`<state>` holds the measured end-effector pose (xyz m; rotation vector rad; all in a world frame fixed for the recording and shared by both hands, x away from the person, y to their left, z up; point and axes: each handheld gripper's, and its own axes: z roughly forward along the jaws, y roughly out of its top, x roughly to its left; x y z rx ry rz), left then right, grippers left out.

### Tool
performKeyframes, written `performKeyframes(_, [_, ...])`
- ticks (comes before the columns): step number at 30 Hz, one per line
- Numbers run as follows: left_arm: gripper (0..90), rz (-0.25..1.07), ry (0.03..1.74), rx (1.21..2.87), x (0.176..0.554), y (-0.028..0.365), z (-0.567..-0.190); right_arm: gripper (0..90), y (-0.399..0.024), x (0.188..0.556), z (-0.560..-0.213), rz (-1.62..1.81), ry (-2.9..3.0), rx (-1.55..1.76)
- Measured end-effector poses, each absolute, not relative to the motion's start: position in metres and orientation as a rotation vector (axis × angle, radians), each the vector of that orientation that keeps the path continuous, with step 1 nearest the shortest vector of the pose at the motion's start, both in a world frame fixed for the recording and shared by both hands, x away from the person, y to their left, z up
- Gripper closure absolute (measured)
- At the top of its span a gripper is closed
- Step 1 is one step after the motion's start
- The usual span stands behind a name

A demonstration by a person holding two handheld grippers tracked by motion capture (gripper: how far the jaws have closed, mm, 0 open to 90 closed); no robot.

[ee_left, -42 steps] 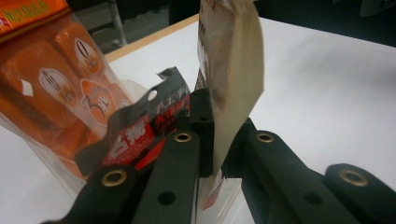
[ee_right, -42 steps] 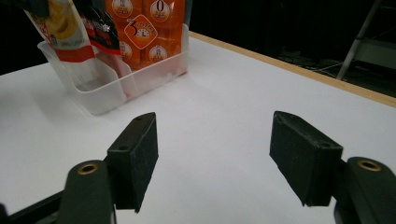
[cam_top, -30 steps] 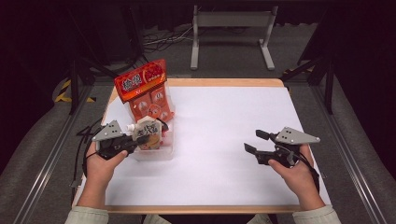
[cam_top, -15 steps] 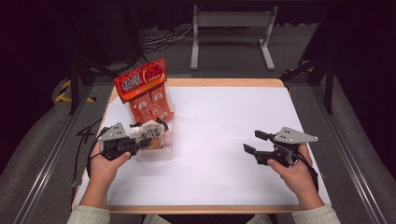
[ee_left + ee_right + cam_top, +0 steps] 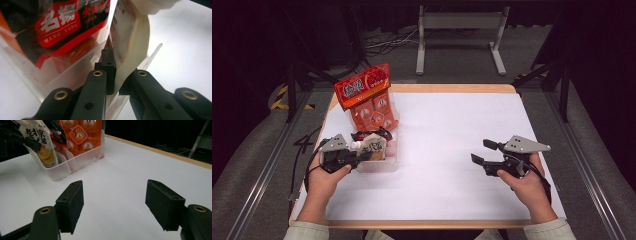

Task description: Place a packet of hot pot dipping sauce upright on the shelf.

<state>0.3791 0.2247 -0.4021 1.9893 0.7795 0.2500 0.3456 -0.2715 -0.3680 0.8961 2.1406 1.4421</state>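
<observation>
Clear plastic bin (image 5: 384,162) at the table's (image 5: 452,150) left edge, the landmark for all else. Standing upright in it: a tall orange bag (image 5: 367,100) at the far end, a red-and-black packet (image 5: 373,135) in the middle, a cream pouch (image 5: 373,146) at the near end, the last one likely being slotted in or lifted out. Left tool (image 5: 362,156) at the bin's near-left corner, jaws pinched nearly together on the cream pouch's flat edge (image 5: 130,50), close to the bin's near wall in the left gripper view; edge grip probably chosen because the thin seam fits between narrow jaws and keeps the pouch vertical among its neighbours. Red-and-black packet (image 5: 62,25) pressed against the bin wall just beside that grip. Right tool (image 5: 479,152) well to the right of the bin, low over bare white table, jaws spread wide with nothing between them (image 5: 115,202), aimed back toward the bin (image 5: 75,162); apparently parked clear so as not to crowd the left hand (image 5: 324,180), ready to steady the bin if needed. Right hand (image 5: 527,187) resting near the table's near-right edge.
</observation>
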Motion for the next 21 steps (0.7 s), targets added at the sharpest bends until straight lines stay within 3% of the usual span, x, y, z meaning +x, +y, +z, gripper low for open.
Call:
performKeyframes(3, [81.2,0.27,0.804,1.982,0.377,0.228,-0.4,31.5,-0.271,0.346,-0.368,1.444,2.142,0.891])
performKeyframes(5, [67.1,0.276,0.819,1.963,0.375,0.229,-0.399,31.3,-0.271,0.346,-0.368,1.444,2.142,0.891])
performKeyframes(6, [67.1,0.287,0.83,1.945,0.373,0.229,-0.397,31.2,-0.271,0.345,-0.368,1.444,2.14,0.892])
performKeyframes(8, [36.7,0.367,0.862,1.923,0.367,0.23,-0.392,30.8,-0.273,0.344,-0.369,1.439,2.138,0.899])
performKeyframes(9, [27.8,0.408,0.861,1.909,0.364,0.231,-0.389,30.6,-0.274,0.344,-0.369,1.437,2.135,0.903])
performKeyframes(12, [13.9,0.44,0.869,1.876,0.352,0.238,-0.382,30.1,-0.279,0.342,-0.368,1.448,2.112,0.908])
performKeyframes(15, [8.3,0.456,0.894,1.859,0.339,0.247,-0.38,29.5,-0.284,0.337,-0.368,1.465,2.089,0.896])
performKeyframes(21, [6.5,0.441,0.911,1.817,0.317,0.266,-0.387,29.0,-0.301,0.324,-0.373,1.485,2.04,0.9])
